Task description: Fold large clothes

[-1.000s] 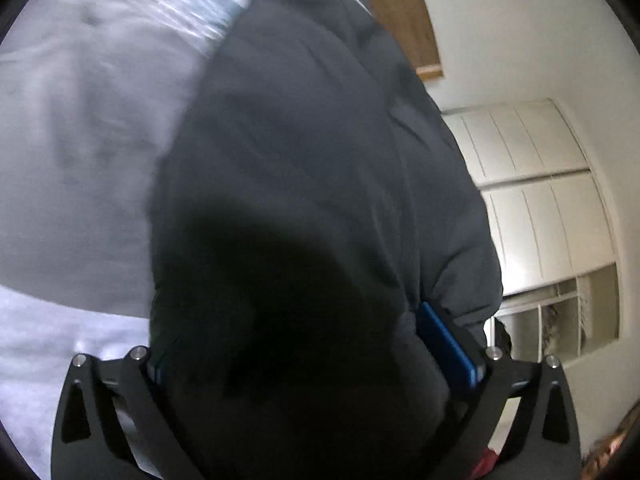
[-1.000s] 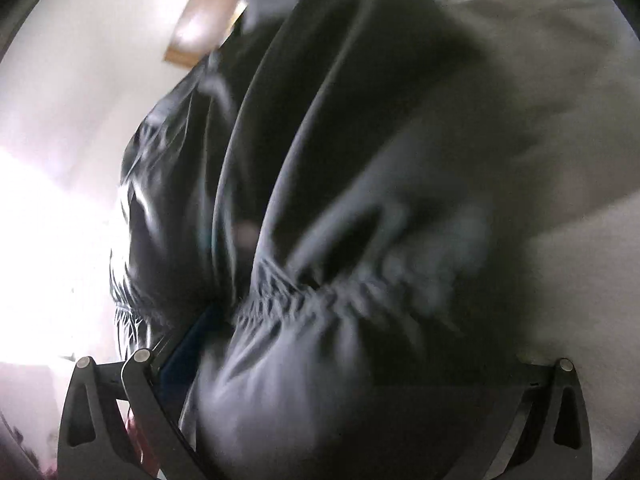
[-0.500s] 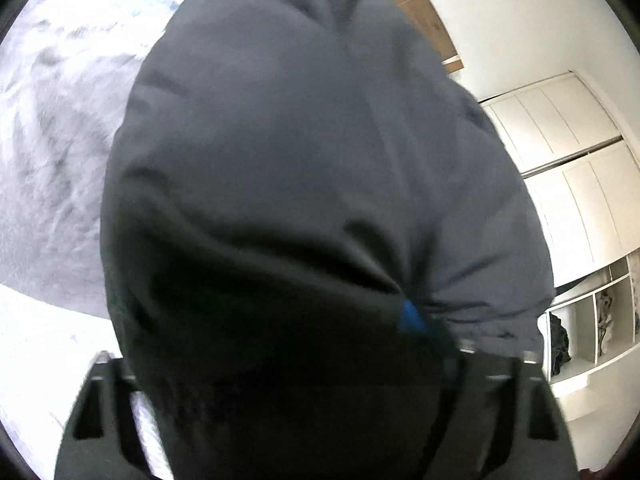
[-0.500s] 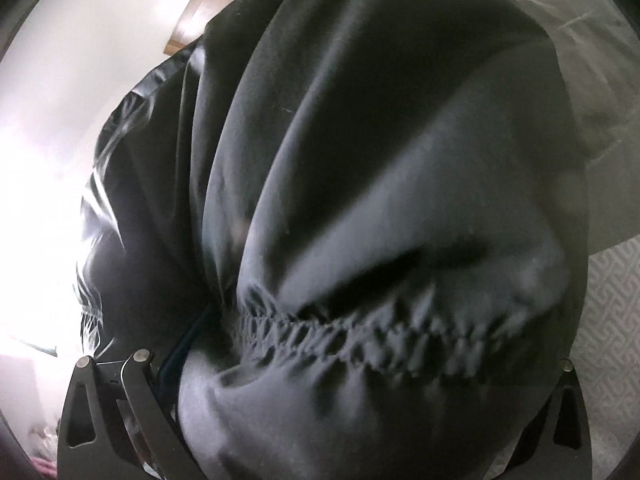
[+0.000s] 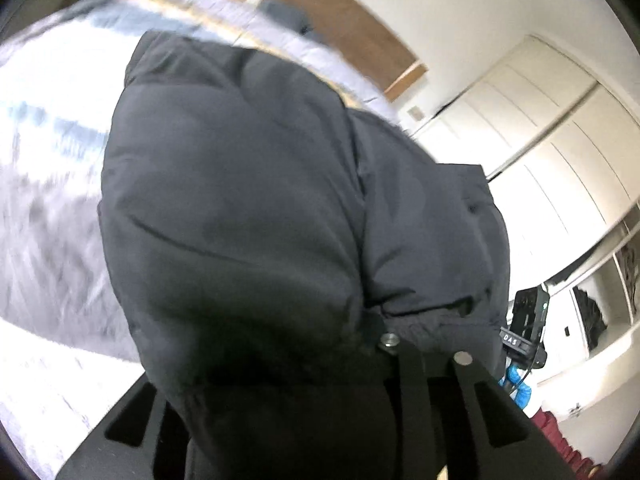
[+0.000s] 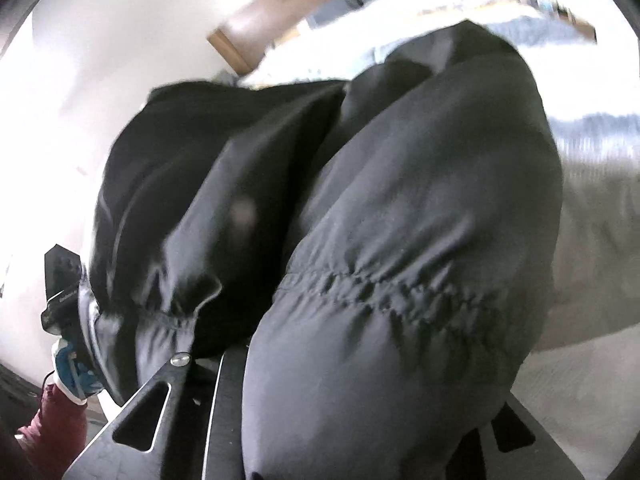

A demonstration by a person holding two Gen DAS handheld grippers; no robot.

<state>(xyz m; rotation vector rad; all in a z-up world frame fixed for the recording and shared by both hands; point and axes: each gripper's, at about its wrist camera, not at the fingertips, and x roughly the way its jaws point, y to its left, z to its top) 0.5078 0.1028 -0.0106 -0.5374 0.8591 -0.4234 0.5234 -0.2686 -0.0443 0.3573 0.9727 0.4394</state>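
White wardrobe doors (image 5: 552,152) fill the far right, the bed (image 5: 48,184) lying left. Each claw, left (image 5: 288,412) and right (image 6: 340,420), pinches the dark puffy jacket (image 5: 248,216) bulging over both.

Matte black left gripper (image 5: 288,392), silver screws, triangular cutouts (right gripper (image 6: 348,380) alike), maroon sleeve (image 6: 60,420)

We see a bed covered by a pale grey, softly wrinkled quilt (image 5: 48,240), its surface blurred and brightly lit toward the far end. At that far end lie light pillows or folded bedding with blue and tan stripes (image 5: 208,12), against a brown wooden headboard (image 5: 340,12). The same grey cover (image 6: 596,240) fills the right of our other view.
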